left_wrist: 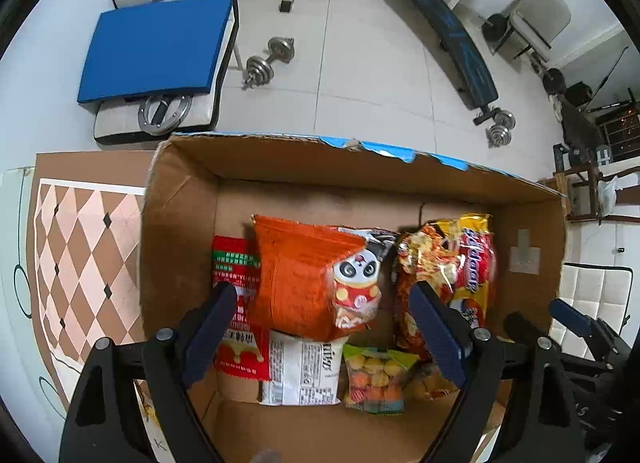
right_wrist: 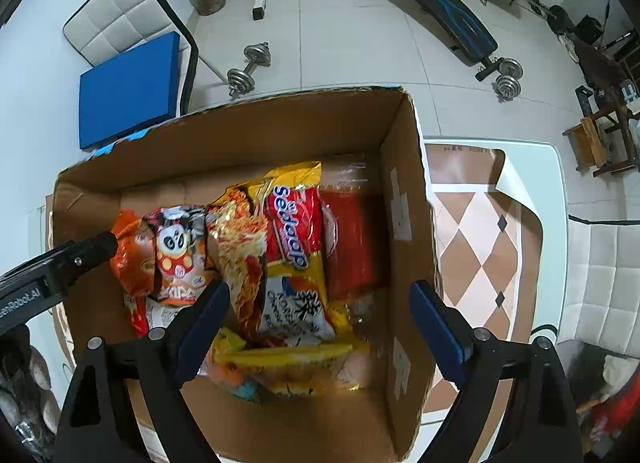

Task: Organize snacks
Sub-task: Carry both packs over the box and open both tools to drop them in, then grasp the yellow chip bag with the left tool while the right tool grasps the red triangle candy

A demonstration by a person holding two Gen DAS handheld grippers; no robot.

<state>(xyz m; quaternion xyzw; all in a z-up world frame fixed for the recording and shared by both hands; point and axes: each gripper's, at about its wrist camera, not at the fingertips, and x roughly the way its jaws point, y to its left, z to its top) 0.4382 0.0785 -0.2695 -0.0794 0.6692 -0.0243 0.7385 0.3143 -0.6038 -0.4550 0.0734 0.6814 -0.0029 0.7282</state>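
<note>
Left wrist view: left gripper (left_wrist: 324, 311) hangs over the cardboard box (left_wrist: 180, 191), jaws spread wide, nothing clamped; orange panda bag (left_wrist: 304, 279) lies below. Right gripper (right_wrist: 320, 315) likewise spread and empty above the noodle packet (right_wrist: 296, 247) inside that box.

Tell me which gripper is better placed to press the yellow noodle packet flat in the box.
Probably the right gripper: its open jaws straddle the yellow noodle packet. The left gripper is over the orange panda bag instead.
</note>
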